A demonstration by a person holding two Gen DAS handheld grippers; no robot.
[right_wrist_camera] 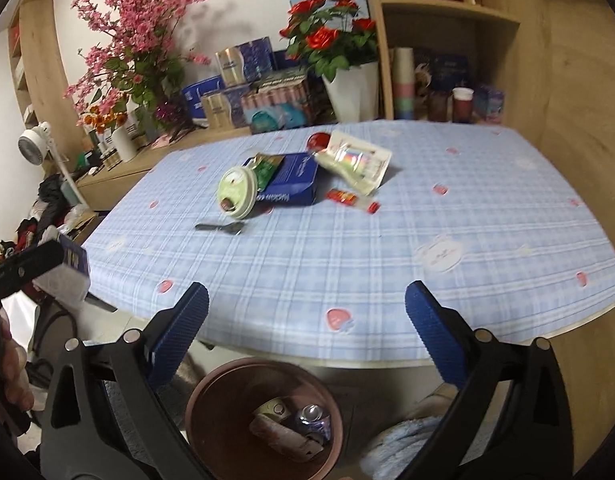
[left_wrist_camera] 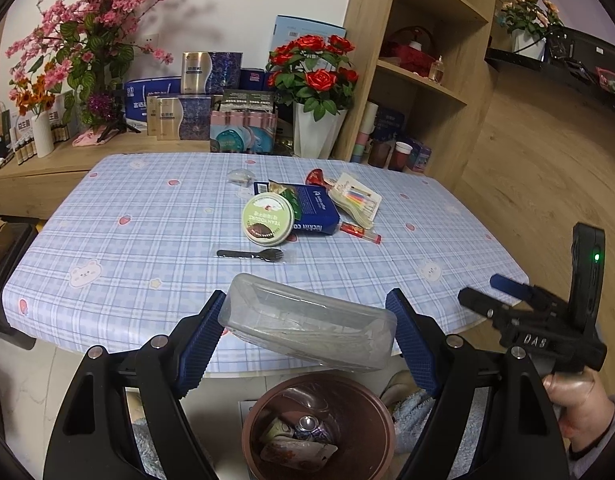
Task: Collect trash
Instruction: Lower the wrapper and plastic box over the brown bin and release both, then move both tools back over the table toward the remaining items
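Left hand-held gripper [left_wrist_camera: 307,328]: we are pinching a clear plastic container [left_wrist_camera: 307,322] between the blue pads, tilted, at the near edge of the tabletop [left_wrist_camera: 147,216] and above the trash bin.
Right hand-held gripper [right_wrist_camera: 307,320]: we are holding it spread wide with nothing between its pads; it is hanging over the near edge of the tabletop, above the bin.
Trash bin [left_wrist_camera: 371,420]: we are seeing a round brown bin on the floor just below the tabletop edge, holding a crushed can [left_wrist_camera: 311,426] and some crumpled wrappers.
Trash left on the tabletop: we are looking at a round green yogurt lid [left_wrist_camera: 267,218] leaning against a blue carton [left_wrist_camera: 315,210], a black plastic fork [left_wrist_camera: 251,255] lying just in front of the lid, a small red packet [left_wrist_camera: 359,232] to the right of the carton, and a clear pack with coloured candles [left_wrist_camera: 357,198] behind it.
Person: we are seeing a hand [left_wrist_camera: 579,408] gripping the right hand-held gripper's handle at the lower right of the left wrist view.
Background: red roses in a white vase [left_wrist_camera: 315,132] and boxes are standing on the wooden sideboard behind the tabletop.
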